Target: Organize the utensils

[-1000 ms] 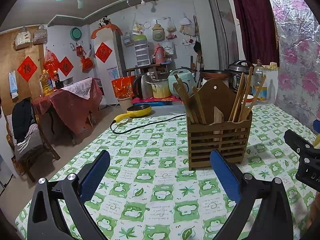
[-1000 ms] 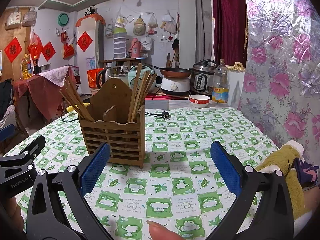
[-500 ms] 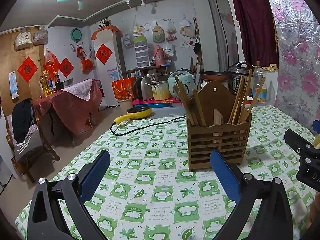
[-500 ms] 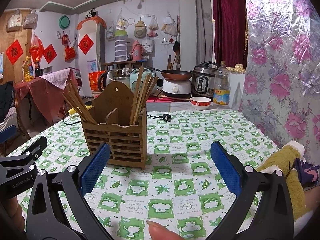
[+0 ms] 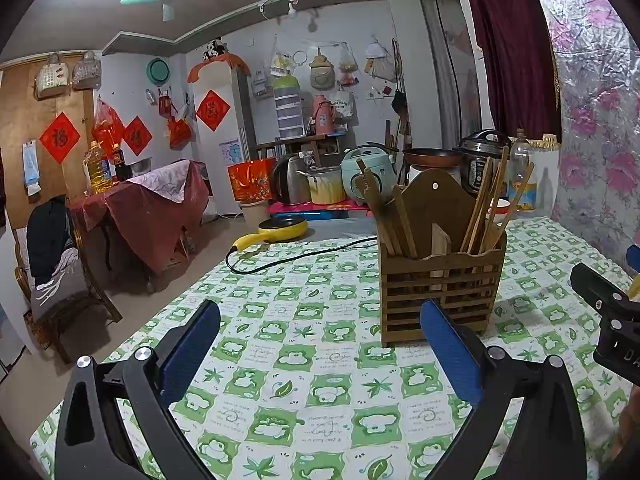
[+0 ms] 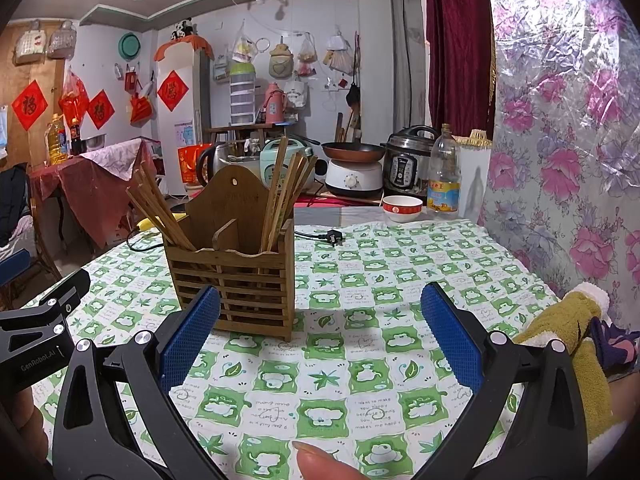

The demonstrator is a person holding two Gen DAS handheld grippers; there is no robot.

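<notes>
Wooden chopstick holder [image 6: 232,276] upright on checked tablecloth [image 6: 360,288], chopsticks [image 6: 286,188] in both compartments. L gripper [image 5: 320,344] & R gripper [image 6: 320,332]: jaws apart, empty, just in front of holder.

We note a slatted matt wooden holder [image 6: 234,276] with bare wooden chopsticks [image 6: 286,192] ahead of the jaws, on a glossy printed tablecloth [image 6: 360,360].
</notes>
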